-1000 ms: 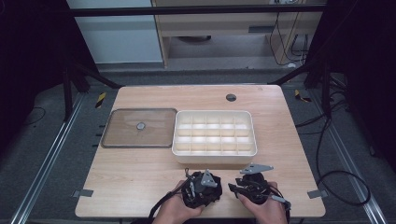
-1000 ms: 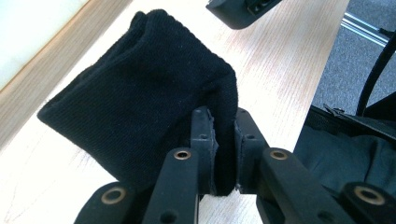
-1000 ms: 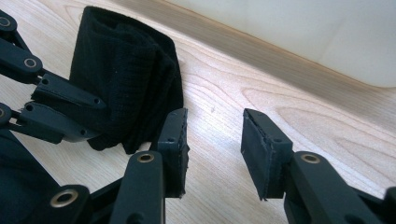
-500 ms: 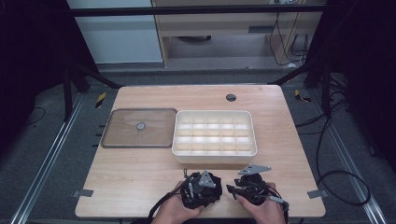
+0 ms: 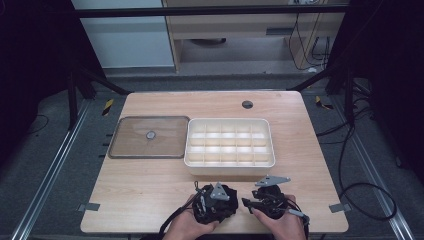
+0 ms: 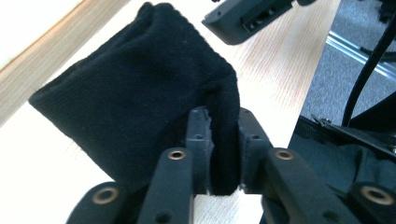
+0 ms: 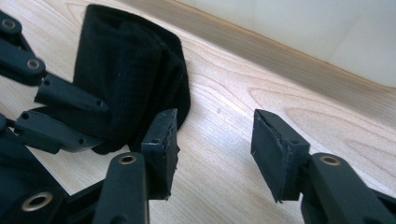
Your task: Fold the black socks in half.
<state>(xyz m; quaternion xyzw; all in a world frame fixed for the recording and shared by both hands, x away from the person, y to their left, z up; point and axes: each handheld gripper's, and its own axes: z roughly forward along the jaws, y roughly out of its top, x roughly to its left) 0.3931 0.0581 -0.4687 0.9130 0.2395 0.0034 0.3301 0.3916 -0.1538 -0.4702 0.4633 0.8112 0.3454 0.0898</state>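
My left gripper (image 6: 223, 154) has its two black jaws pinched tight on a fold of the black cloth (image 6: 135, 88), a soft ribbed knit, folded into a thick blunt-cornered wad. It lies on the pale wood-grain table (image 5: 150, 190) near the front edge, about midway along it, just in front of the divided tray (image 5: 229, 170). My right gripper (image 7: 215, 149) stands with its jaws well apart and nothing between them; the flat rubbery pad of one finger (image 7: 161, 140) sits just beside the cloth's edge, and I cannot tell whether it touches.

In the high view I count two grippers, left (image 5: 216, 201) and right (image 5: 250, 204), each topped with a grey three-cornered plate, and one cloth (image 5: 225, 204) bunched dark between them. Behind stands the one cream plastic tray, rectangular with rounded corners and many small square cells. To its left, close alongside toward the table's left edge, lies one flat translucent brownish lid (image 5: 149, 137) with a small round knob at its middle. One dark round hole (image 5: 247, 104) sits near the far edge.
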